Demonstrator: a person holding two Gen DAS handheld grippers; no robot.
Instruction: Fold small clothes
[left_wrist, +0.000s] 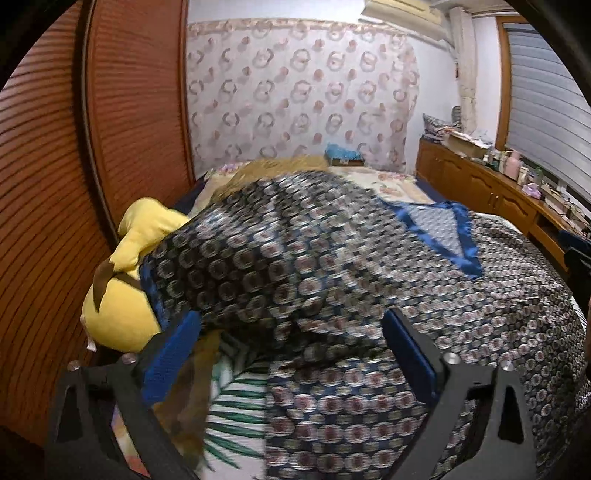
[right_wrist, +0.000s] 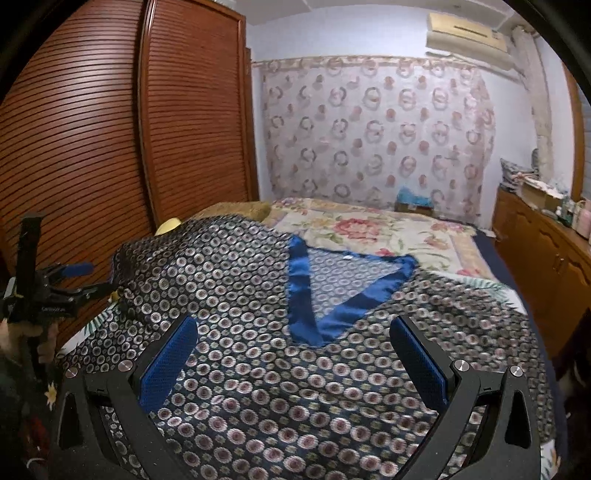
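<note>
I am laying out the garment (right_wrist: 258, 295) on the bed (right_wrist: 369, 229) before the first fold, as I judge; both the left gripper (left_wrist: 291, 354) and the right gripper (right_wrist: 295, 354) are standing spread, pinching nothing; the patterned cloth with its blue V-neck (right_wrist: 332, 295) is lying just ahead of and beneath both grippers, its left side heaped over a yellow plush toy (left_wrist: 122, 295); next I am needing a grasp on that raised side.

A dark patterned silky cloth garment (right_wrist: 236, 295) lies between and ahead of the right gripper's (right_wrist: 293, 354) jaws, its glossy blue satin neckline trim (right_wrist: 299, 291) shining. The jaw pads (right_wrist: 168, 365) are textured matt blue on matt black plastic with bright metal screws. Left of the left gripper (left_wrist: 291, 354), a soft yellow plush toy (left_wrist: 118, 314).
</note>
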